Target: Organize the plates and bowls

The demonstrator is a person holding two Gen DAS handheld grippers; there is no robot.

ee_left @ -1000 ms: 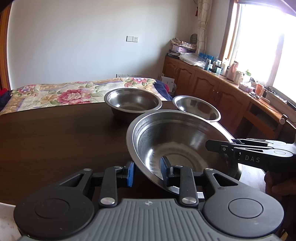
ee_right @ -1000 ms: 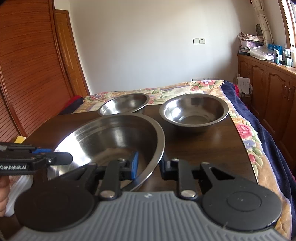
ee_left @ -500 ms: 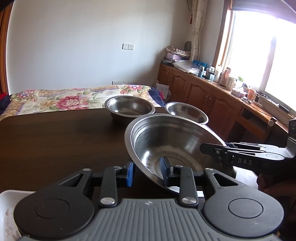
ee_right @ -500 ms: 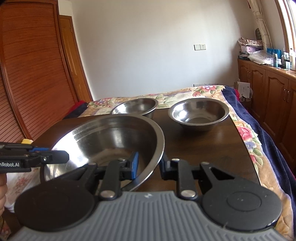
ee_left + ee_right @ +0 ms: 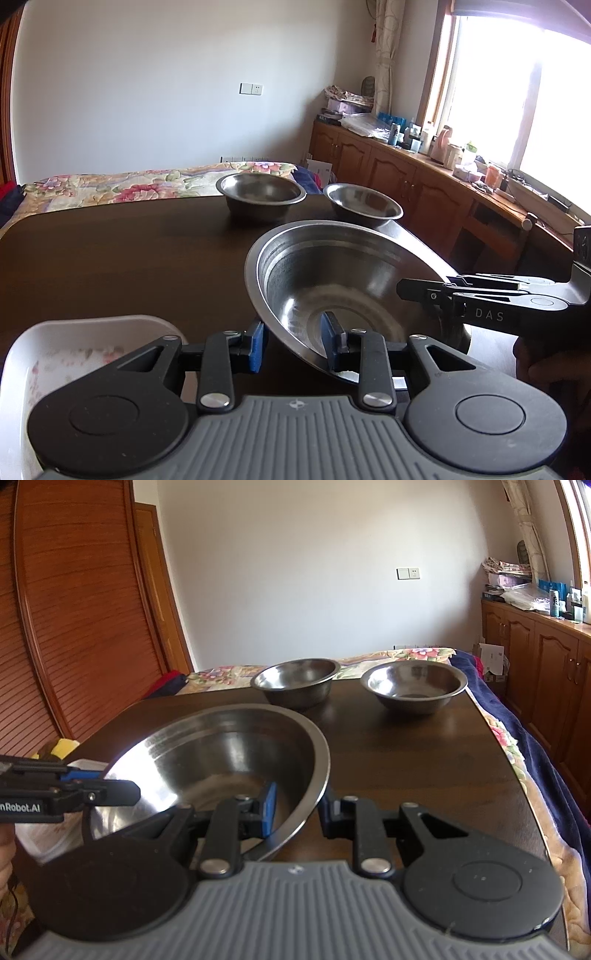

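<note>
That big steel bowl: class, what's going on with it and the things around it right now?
A person holds one claw in each hand, and both grip the large steel bowl: the left claw on its near-left rim, the right claw on the opposite rim. The bowl is tilted above the dark table. A white floral dish lies at the near-left. Two smaller steel bowls sit apart at the far edge.
</note>
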